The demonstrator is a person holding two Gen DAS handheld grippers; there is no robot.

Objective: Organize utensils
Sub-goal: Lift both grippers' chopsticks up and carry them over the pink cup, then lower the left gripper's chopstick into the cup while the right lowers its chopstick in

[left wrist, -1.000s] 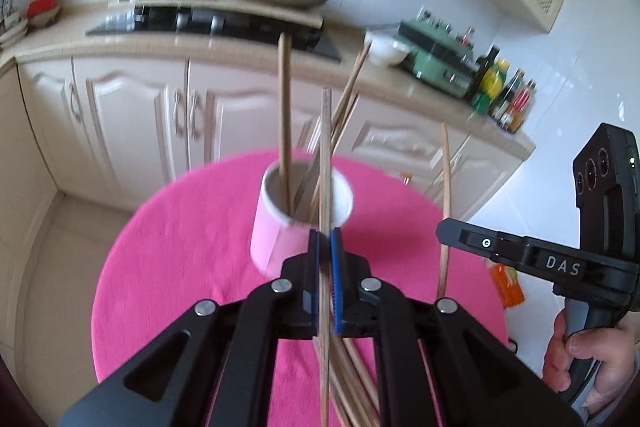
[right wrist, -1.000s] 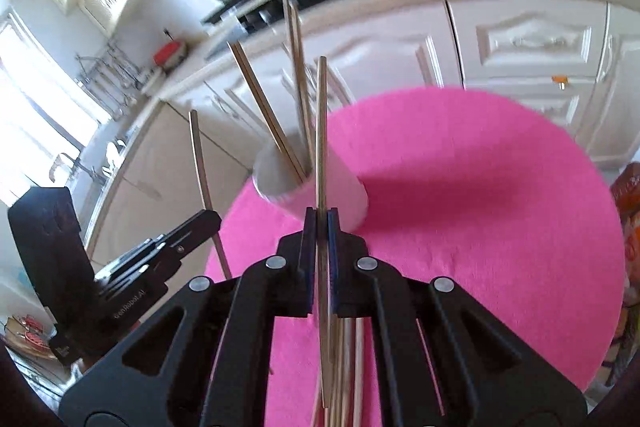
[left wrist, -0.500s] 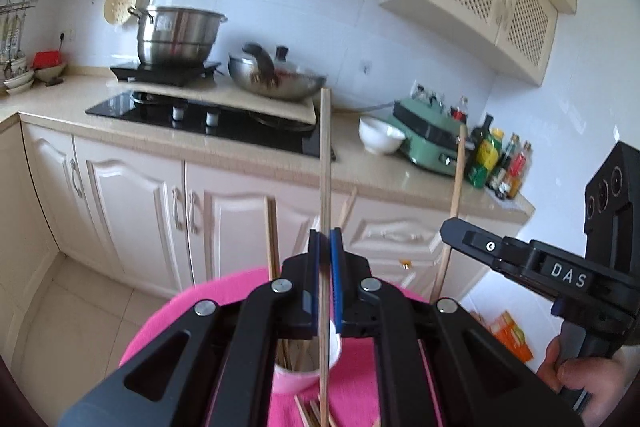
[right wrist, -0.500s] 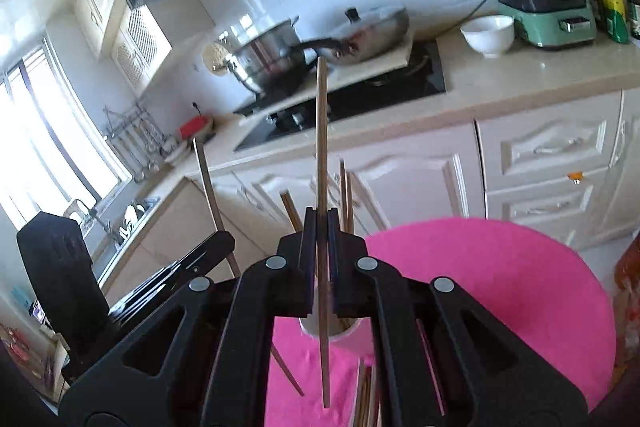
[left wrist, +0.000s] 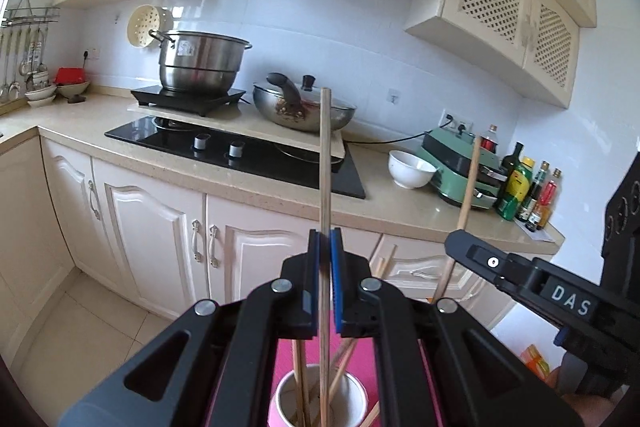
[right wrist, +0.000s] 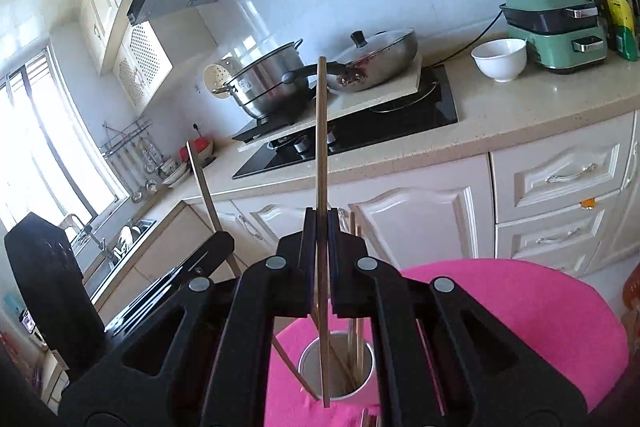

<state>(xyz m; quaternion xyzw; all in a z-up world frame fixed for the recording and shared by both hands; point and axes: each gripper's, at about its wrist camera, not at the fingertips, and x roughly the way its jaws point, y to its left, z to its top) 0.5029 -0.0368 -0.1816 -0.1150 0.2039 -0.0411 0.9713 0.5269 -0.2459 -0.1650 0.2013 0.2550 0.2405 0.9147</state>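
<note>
The left gripper (left wrist: 325, 247) pinches one upright chopstick (left wrist: 325, 163) over the white cup (left wrist: 352, 393) of sticks on the pink table (right wrist: 540, 311). The right gripper (right wrist: 321, 227) clamps another chopstick (right wrist: 321, 131) — its tip at the cup's rim. Behind: steel pot (left wrist: 200, 65), wok (left wrist: 304, 109), white bowl (left wrist: 410, 169).

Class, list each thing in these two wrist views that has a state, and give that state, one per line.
Left tongs: shut on a chopstick, upright.
Right tongs: shut on a second chopstick, upright.
White cup: upright on pink cloth, holding chopsticks.
Wok: lidded.
White bowl: upright.
</note>
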